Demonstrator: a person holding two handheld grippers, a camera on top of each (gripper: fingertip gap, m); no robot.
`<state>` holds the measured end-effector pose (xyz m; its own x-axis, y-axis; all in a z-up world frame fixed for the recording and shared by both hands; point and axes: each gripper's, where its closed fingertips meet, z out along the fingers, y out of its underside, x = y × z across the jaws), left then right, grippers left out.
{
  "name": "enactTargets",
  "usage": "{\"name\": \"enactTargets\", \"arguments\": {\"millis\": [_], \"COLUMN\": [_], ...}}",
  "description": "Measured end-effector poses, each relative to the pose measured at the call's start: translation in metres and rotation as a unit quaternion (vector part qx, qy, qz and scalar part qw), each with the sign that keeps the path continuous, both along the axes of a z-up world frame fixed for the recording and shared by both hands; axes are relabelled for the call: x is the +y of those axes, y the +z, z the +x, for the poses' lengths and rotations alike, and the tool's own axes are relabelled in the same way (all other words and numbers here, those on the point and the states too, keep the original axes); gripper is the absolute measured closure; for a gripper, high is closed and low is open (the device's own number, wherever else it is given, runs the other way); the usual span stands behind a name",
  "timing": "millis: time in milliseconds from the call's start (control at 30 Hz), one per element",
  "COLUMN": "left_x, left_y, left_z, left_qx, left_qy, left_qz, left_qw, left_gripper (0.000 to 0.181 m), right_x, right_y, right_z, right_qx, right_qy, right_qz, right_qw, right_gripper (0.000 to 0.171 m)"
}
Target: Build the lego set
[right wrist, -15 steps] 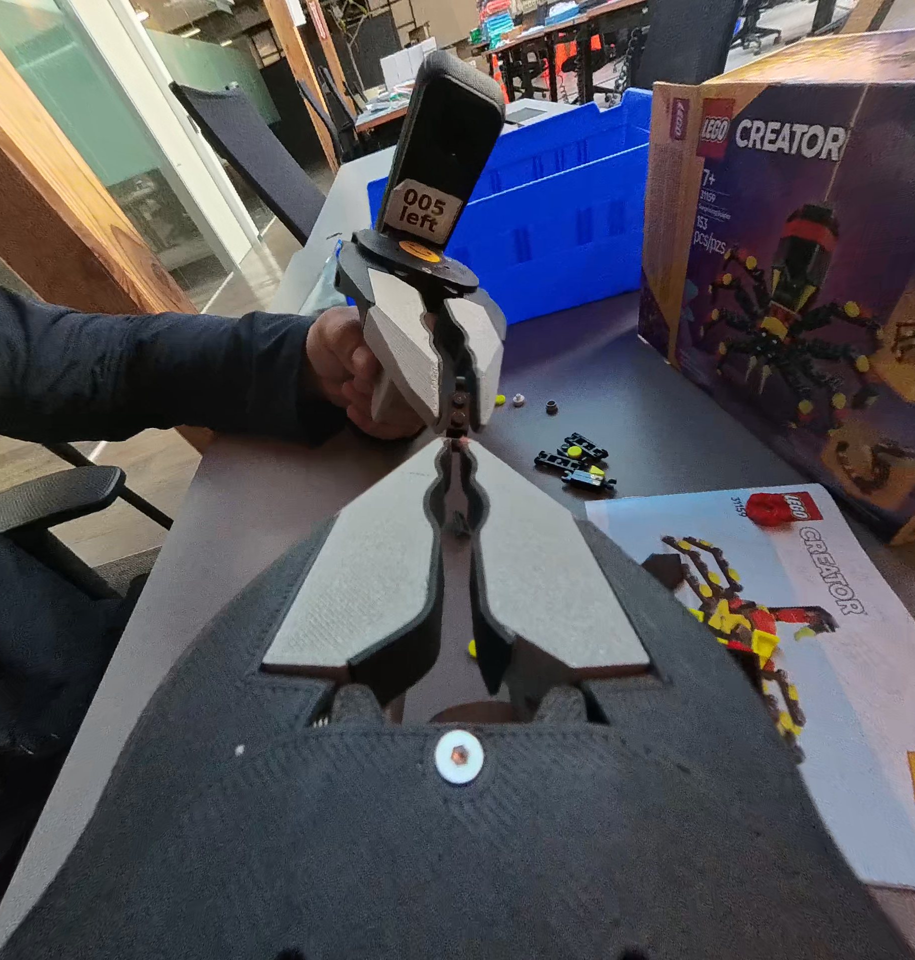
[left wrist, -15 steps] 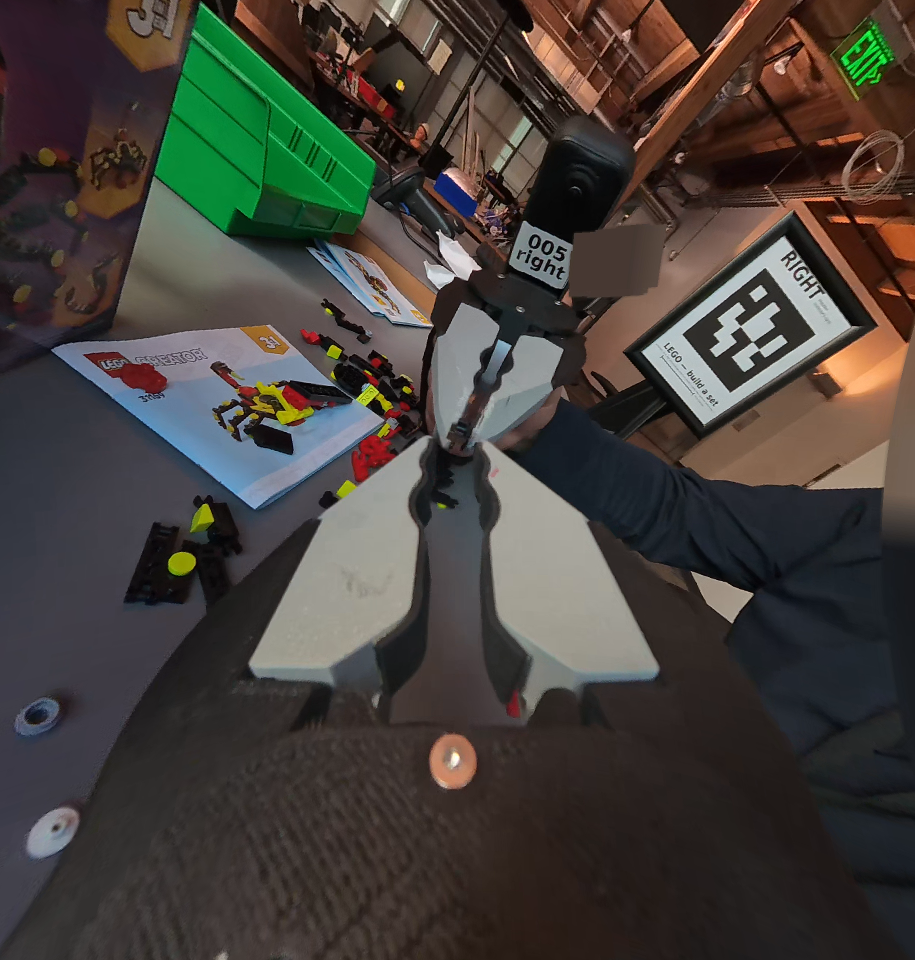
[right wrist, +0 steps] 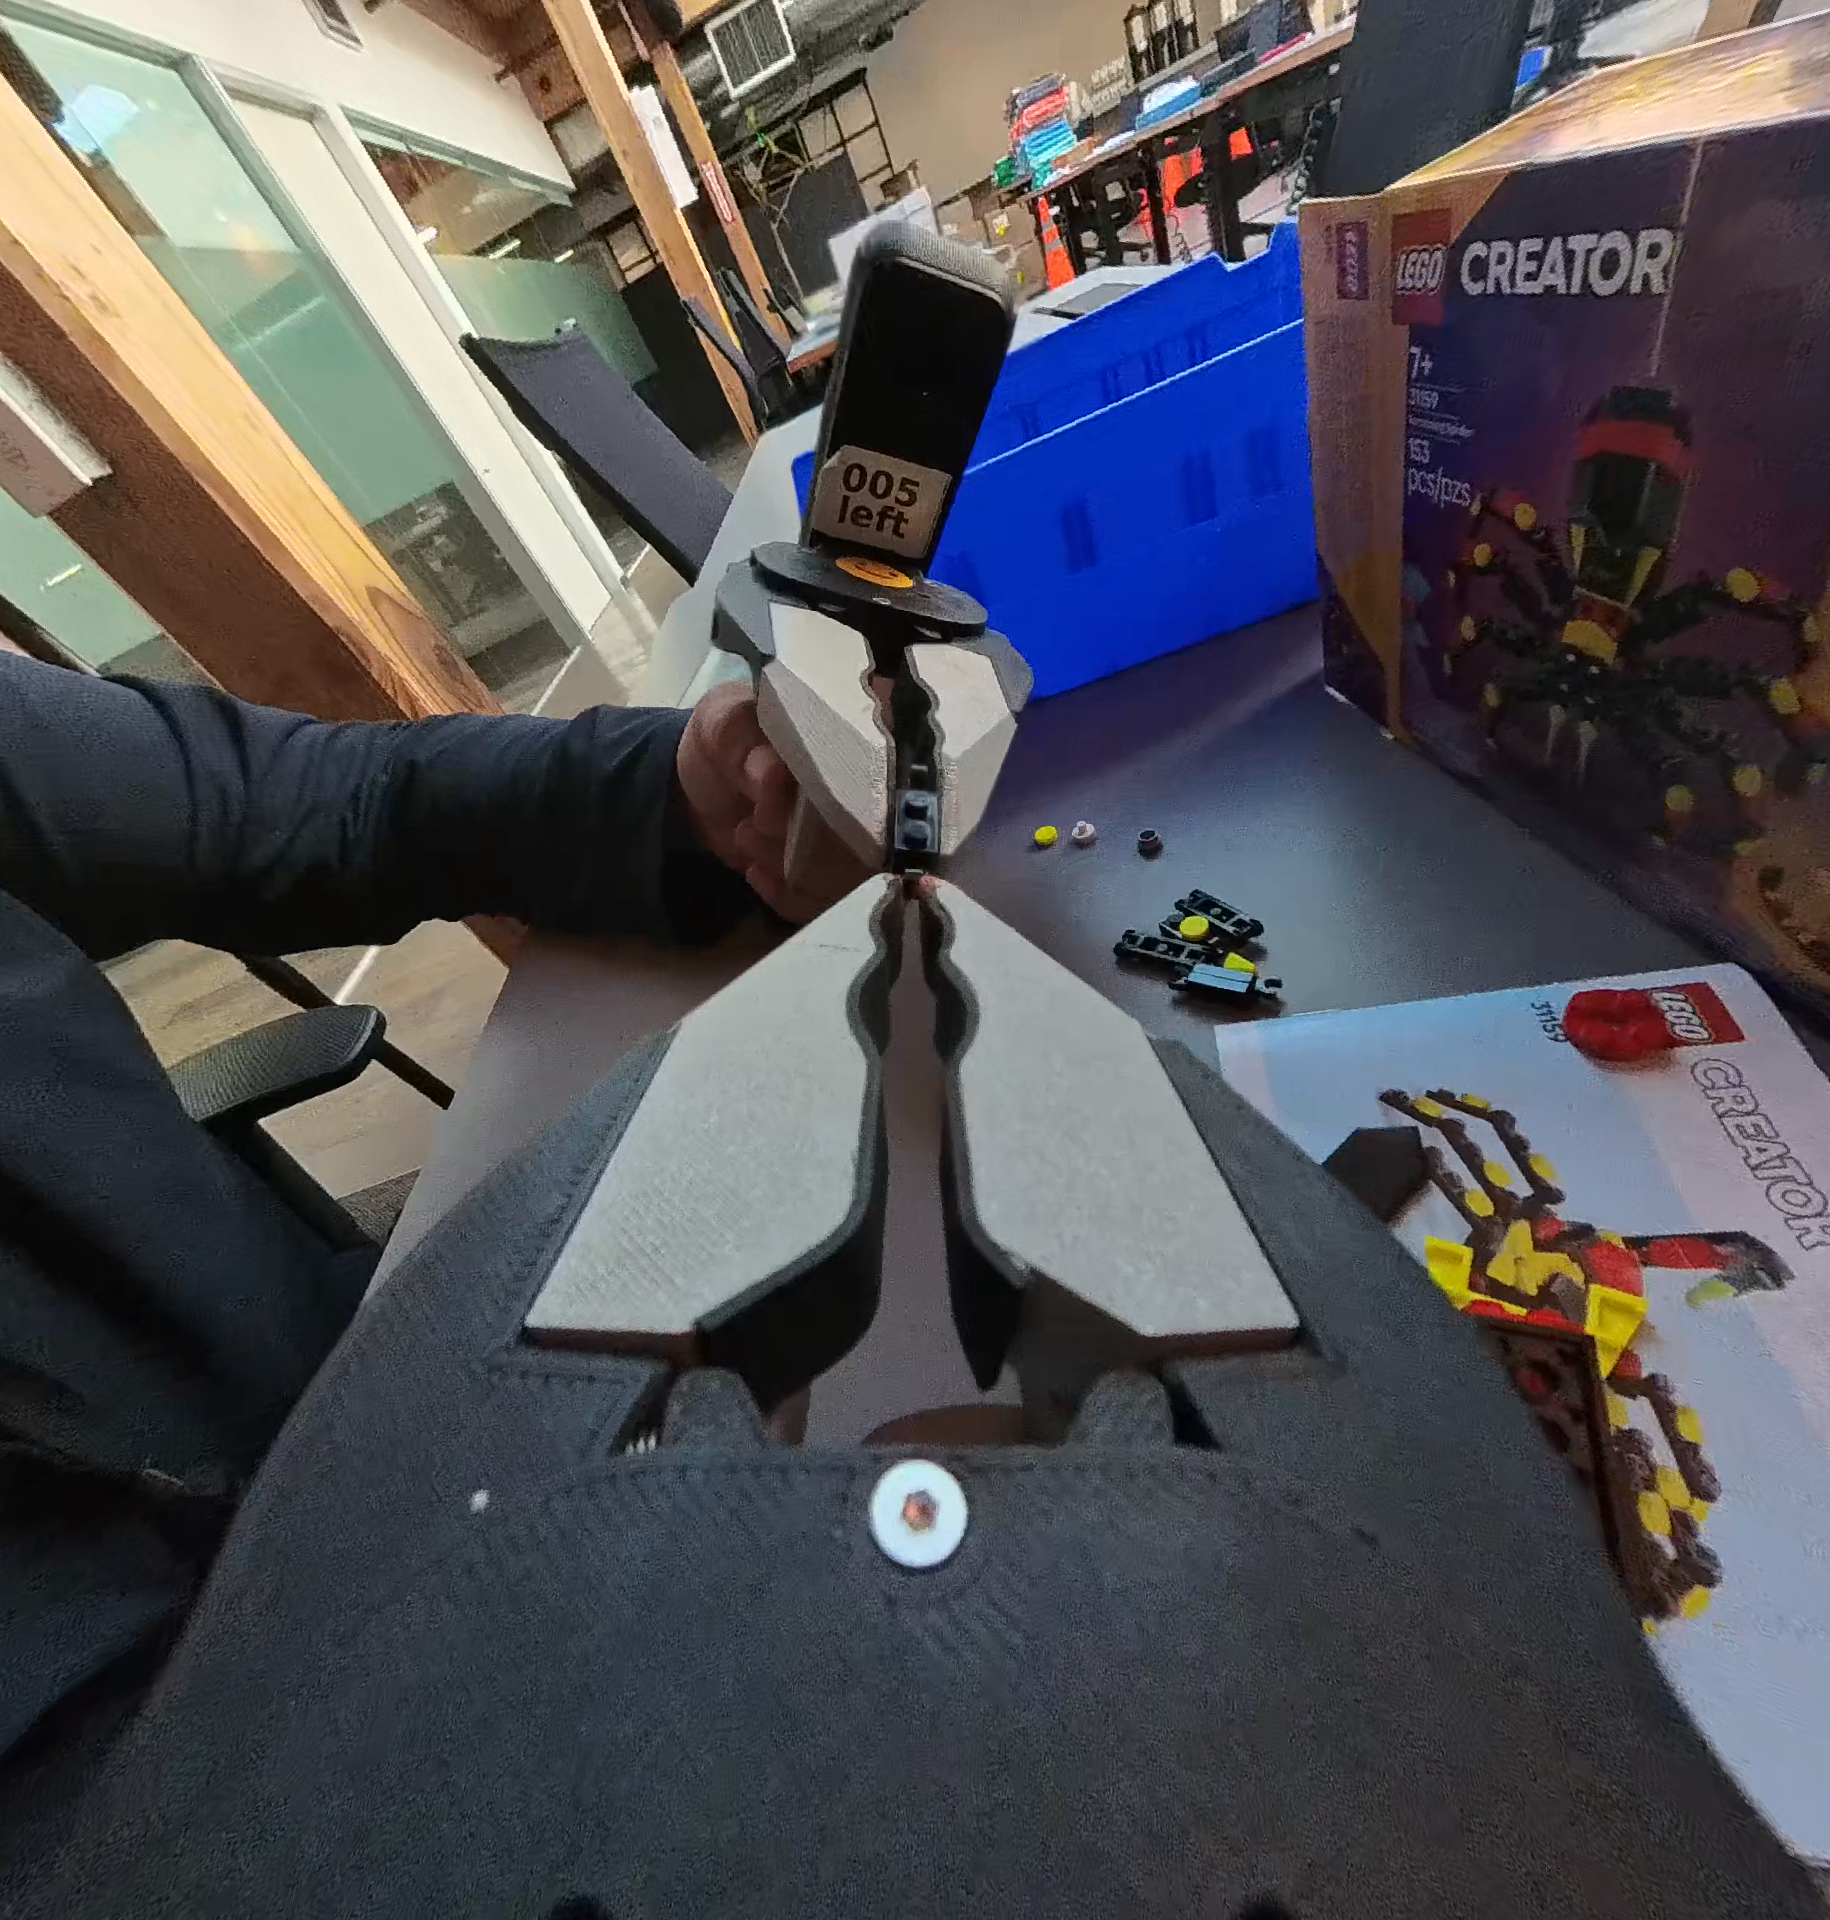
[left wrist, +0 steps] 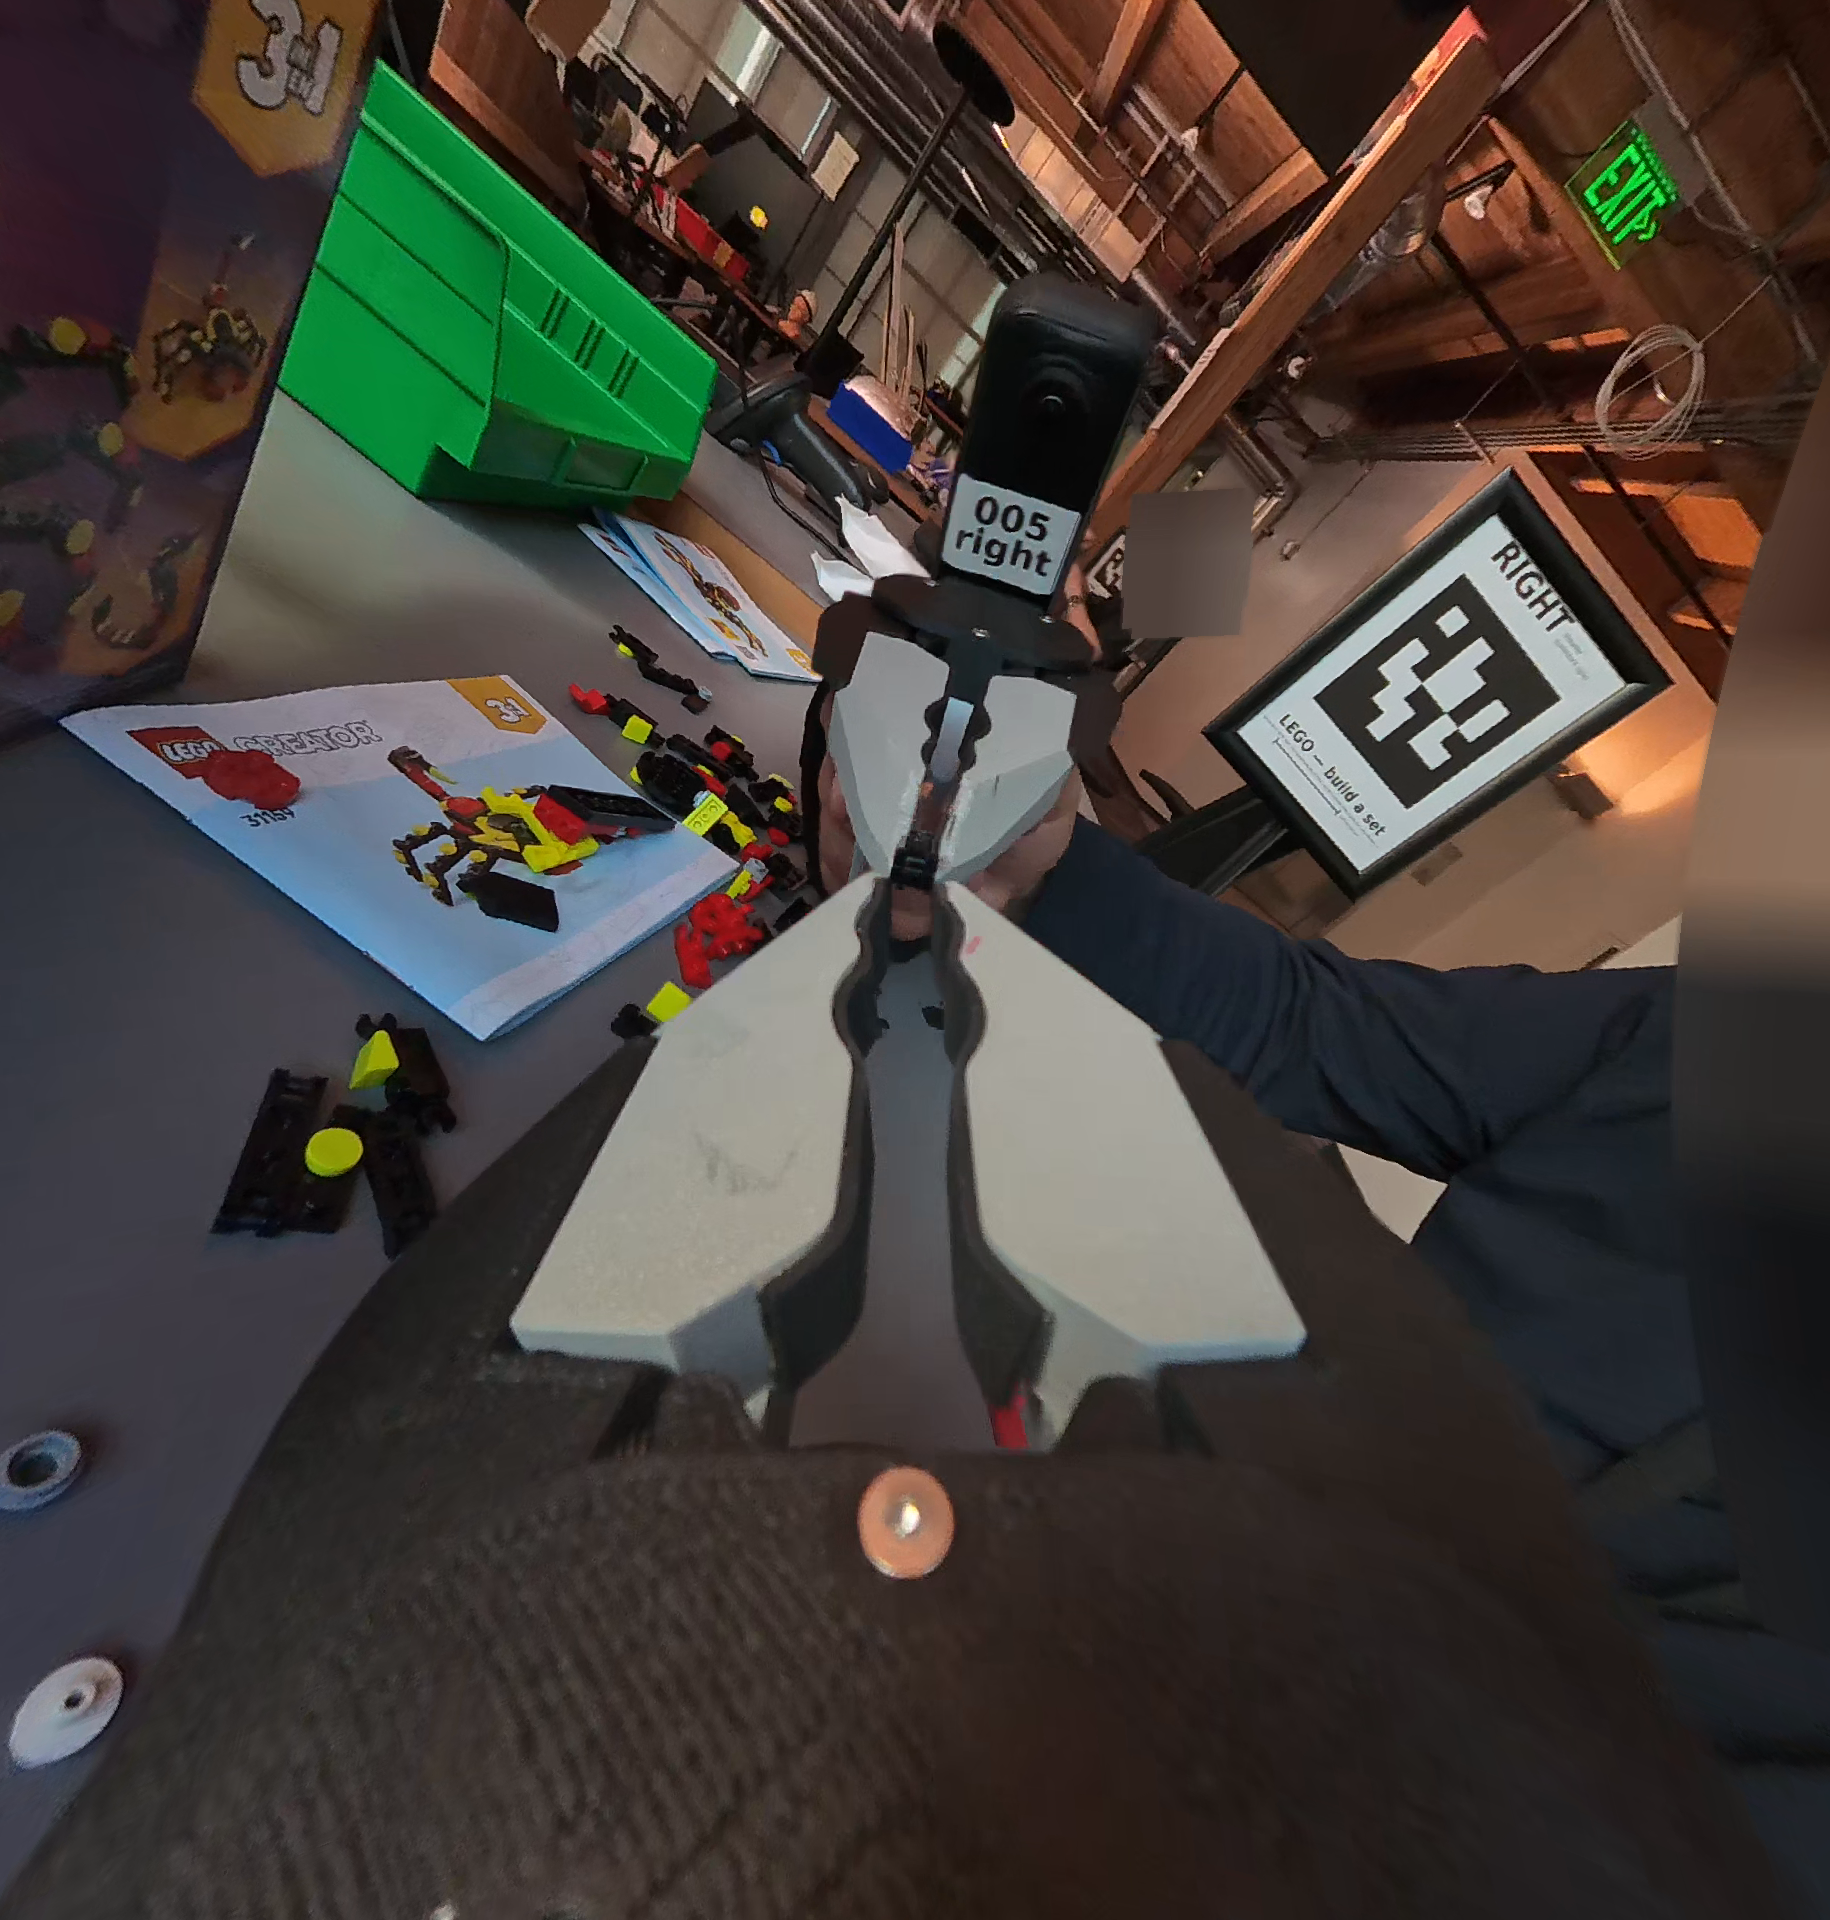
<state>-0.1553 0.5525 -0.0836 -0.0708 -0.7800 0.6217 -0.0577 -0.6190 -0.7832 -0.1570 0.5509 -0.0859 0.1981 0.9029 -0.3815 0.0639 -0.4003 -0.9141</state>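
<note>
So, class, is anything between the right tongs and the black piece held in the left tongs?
Nothing visible. The black piece, pinched in the left tongs, sits right at the tips of the right tongs, in the air above the table. Loose bricks lie aside.

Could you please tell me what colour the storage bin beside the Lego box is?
The storage bin is blue, clearest in the right wrist view.

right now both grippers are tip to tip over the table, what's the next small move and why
Probably a short, straight push together. The left gripper is shut on a small black piece, and the right gripper pinches something tiny and reddish just below it, too small to name. The tips nearly meet above the table, so seating the two parts looks like the next step. Keep both shut.
</note>
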Motion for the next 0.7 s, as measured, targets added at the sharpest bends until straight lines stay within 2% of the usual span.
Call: {"name": "enactTargets", "arguments": {"millis": [233, 367, 700], "left_x": [-0.001, 0.001, 0.009], "left_y": [0.002, 0.001, -0.010], "left_z": [0.000, -0.002, -0.006], "left_qx": [-0.007, 0.001, 0.094], "left_qy": [0.000, 0.006, 0.063], "left_qz": [0.004, 0.018, 0.194], "left_qw": [1.000, 1.000, 0.975], "left_gripper": [0.176, 0.168, 0.166], "right_x": [0.000, 0.000, 0.003], "right_y": [0.001, 0.002, -0.014], "right_z": [0.001, 0.004, 0.011], "right_qx": [0.005, 0.004, -0.040], "right_qy": [-0.001, -0.001, -0.004], "right_qz": [-0.007, -0.005, -0.025], "right_qw": [1.000, 1.000, 0.999], "right_gripper": [0.171, 0.171, 0.171]}}
